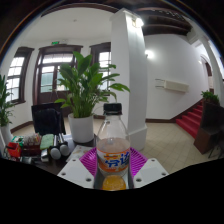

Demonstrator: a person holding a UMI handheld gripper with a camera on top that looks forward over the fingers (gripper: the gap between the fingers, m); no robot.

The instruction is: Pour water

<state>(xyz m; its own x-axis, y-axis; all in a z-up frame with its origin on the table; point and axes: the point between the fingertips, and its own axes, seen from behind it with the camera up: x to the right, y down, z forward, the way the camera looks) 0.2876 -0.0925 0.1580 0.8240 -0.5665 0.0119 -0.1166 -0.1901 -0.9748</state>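
A clear plastic bottle (113,145) with a black cap, an orange-and-blue label and orange liquid in its base stands upright between my fingers. My gripper (113,163) is shut on the bottle, with the magenta pads (90,160) pressed against its sides at label height. The bottle is held up in the air above a table, and its bottom end is hidden below the fingers.
A large potted green plant (84,92) in a white pot stands just beyond the bottle to the left. A black object (46,120) and small cluttered items (30,148) lie on a table at left. A white pillar (128,65) and red-carpeted stairs (192,118) are behind.
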